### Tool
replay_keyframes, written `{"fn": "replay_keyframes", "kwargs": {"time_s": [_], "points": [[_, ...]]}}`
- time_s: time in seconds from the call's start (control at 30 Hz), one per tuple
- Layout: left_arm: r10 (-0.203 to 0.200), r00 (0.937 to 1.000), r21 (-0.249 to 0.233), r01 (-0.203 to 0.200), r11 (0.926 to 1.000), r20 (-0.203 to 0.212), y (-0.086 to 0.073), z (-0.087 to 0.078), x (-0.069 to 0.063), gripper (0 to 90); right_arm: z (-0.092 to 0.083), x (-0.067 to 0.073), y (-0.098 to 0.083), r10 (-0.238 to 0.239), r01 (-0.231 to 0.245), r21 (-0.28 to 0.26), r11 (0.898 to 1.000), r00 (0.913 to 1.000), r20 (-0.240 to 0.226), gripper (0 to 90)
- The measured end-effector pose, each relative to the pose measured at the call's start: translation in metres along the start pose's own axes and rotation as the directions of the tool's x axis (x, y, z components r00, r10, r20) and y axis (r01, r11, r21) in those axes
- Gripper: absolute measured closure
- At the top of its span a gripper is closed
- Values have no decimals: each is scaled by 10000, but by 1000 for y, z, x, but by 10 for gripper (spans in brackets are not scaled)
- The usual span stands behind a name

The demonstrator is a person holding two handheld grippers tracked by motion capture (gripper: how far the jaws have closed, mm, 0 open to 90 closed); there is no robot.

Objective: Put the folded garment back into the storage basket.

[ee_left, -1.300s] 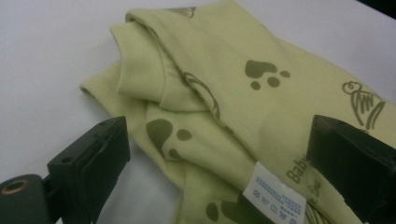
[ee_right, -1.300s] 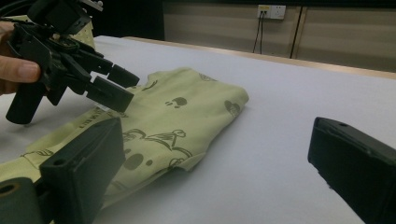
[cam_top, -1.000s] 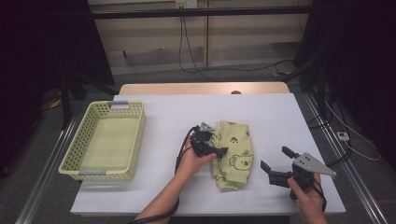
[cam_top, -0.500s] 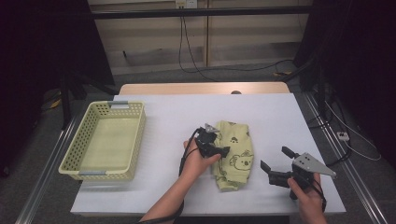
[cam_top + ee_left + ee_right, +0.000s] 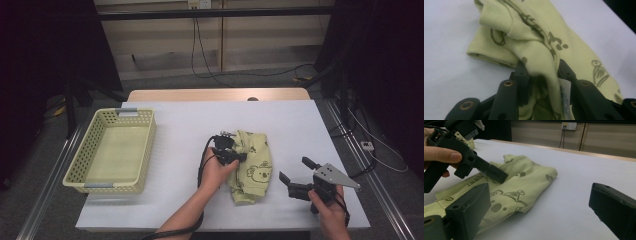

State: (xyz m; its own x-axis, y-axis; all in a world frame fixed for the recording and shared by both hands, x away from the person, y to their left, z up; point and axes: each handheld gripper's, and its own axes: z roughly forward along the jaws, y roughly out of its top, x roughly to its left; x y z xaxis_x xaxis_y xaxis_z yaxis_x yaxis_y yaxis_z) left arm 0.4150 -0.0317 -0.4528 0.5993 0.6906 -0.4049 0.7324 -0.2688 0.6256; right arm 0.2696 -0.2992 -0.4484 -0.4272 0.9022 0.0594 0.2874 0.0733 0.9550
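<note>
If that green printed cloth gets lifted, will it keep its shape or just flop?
Probably flop: the green cloth lies crumpled in soft folds, and a fold bunches between the left gripper fingers. It looks thin, so likely light. Being limp, it should drag along the table, not roll.

The pale yellow-green cloth garment point(image 5: 252, 167) with dark printed figures looks soft, matt and finely knitted, with a ribbed hem and a white paper-like label point(image 5: 565, 96). It lies on a smooth, matt white table point(image 5: 180, 130). Well to the left of the garment, the pale yellow plastic lattice basket point(image 5: 113, 149) has a faint sheen. Both grippers' black jaws look like matt plastic; a grey metal-looking plate point(image 5: 336, 176) tops the right gripper point(image 5: 296, 176).
</note>
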Motion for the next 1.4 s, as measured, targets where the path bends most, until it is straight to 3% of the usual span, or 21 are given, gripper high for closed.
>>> {"fn": "replay_keyframes", "kwargs": {"time_s": [0.23, 0.3, 0.7, 1.03, 1.27, 1.4], "points": [[145, 9994, 277, -155, 9995, 327, 21, -21, -4, 689, 0, 0, 0, 21, -21, -13, 10000, 10000, 9, 36], [378, 9990, 551, -391, 9977, 251, 27, -27, -5, 690, 0, 0, 0, 11, -11, -19, 10000, 10000, -2, 36], [888, 9956, 943, -858, 9918, -290, 53, -65, -2, 695, 0, 1, 1, 5, -5, -57, 10000, 10000, 21, 36], [1017, 9919, 987, -940, 9907, -762, 63, -90, 2, 696, 0, 3, 2, -44, 44, -100, 9999, 10000, -8, 36], [949, 9926, 1145, -859, 9897, -755, 71, -107, 10, 697, 0, 2, 2, -77, 77, -130, 9999, 10000, 4, 36], [977, 9905, 1179, -861, 9893, -969, 74, -115, 12, 697, 0, 3, 2, -47, 47, -98, 9999, 10000, -3, 36]]}}
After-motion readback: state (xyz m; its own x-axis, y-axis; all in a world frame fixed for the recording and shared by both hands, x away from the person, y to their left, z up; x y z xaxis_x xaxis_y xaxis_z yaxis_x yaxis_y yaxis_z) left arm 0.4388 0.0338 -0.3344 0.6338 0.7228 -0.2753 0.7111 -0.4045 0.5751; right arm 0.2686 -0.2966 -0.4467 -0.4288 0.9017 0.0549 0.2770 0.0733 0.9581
